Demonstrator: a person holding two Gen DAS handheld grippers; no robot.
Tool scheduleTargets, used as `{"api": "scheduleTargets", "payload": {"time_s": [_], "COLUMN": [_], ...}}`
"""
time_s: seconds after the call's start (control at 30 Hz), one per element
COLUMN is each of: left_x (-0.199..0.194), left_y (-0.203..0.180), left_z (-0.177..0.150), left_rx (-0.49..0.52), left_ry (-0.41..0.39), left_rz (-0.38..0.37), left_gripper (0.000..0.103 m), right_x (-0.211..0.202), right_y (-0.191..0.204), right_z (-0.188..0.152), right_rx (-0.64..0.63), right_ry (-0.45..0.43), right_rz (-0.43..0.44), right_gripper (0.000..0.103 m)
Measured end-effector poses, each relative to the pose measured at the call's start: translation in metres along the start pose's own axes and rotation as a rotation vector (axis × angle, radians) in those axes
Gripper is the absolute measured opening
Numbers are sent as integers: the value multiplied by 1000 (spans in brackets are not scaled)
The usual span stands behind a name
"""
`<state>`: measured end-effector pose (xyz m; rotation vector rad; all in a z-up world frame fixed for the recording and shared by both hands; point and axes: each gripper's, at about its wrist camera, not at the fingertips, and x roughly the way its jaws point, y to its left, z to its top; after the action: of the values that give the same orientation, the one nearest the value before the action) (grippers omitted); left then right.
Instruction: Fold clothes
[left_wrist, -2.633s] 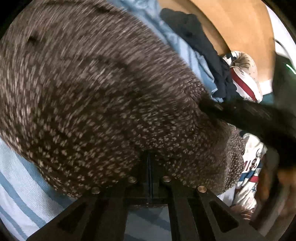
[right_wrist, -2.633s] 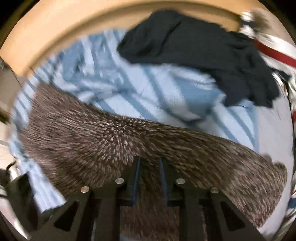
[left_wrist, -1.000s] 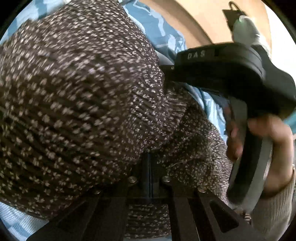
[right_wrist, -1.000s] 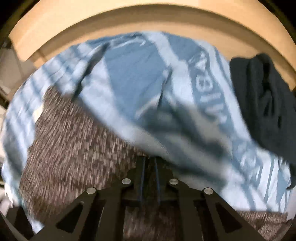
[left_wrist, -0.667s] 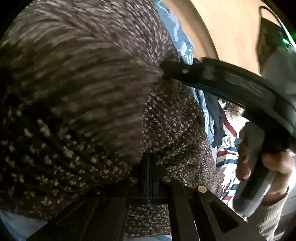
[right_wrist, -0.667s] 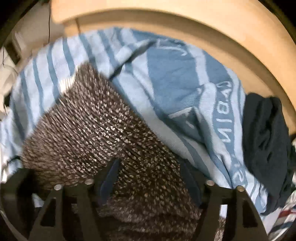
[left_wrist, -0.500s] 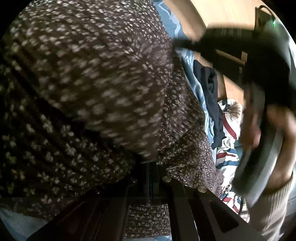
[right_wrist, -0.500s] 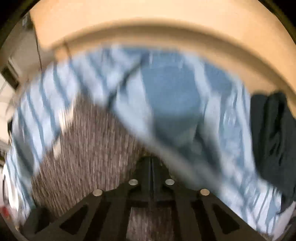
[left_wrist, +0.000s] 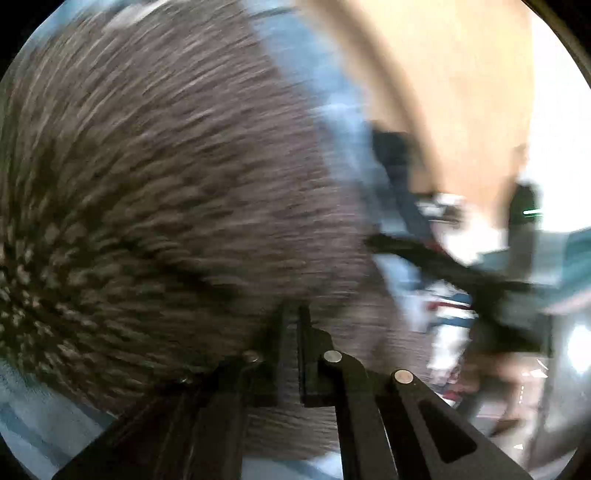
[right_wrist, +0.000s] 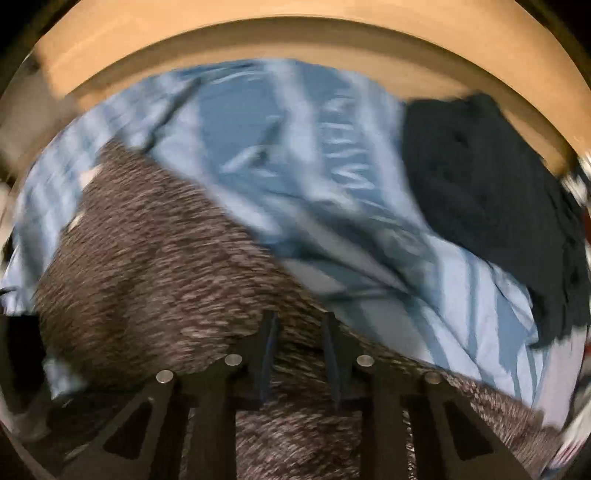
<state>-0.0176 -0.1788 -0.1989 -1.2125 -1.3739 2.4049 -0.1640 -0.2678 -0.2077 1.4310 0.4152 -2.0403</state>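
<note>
Left gripper (left_wrist: 290, 317) clamped on brown garment (left_wrist: 166, 206); right gripper (right_wrist: 299, 332) part open over it (blurry). Dark garment (right_wrist: 487, 206) upper right.

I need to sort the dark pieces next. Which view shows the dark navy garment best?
The right wrist view: the dark navy garment lies nearly whole at upper right on the blue striped sheet, only mildly blurred. In the left wrist view it is a thin, smeared dark strip beyond the brown speckled garment.
</note>
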Motion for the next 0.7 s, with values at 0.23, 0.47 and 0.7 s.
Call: {"api": "scheduleTargets", "payload": {"time_s": [0.23,0.47,0.7], "left_x": [38,33,-14], "left_y": [-36,21,4], "left_z": [67,118,109], "left_rx": [113,-56,-39], "left_ry": [-16,-185,-244], "left_rz": [148,326,245], "left_gripper": [3,3,3], "right_x": [-9,-7,-12], "right_y": [-28,-24,-34], "right_z": [-40,-65,-73], "right_rx": [167,168,235], "right_ry": [-110,-108,-143], "right_rz": [71,110,200], "right_gripper": [28,29,29]}}
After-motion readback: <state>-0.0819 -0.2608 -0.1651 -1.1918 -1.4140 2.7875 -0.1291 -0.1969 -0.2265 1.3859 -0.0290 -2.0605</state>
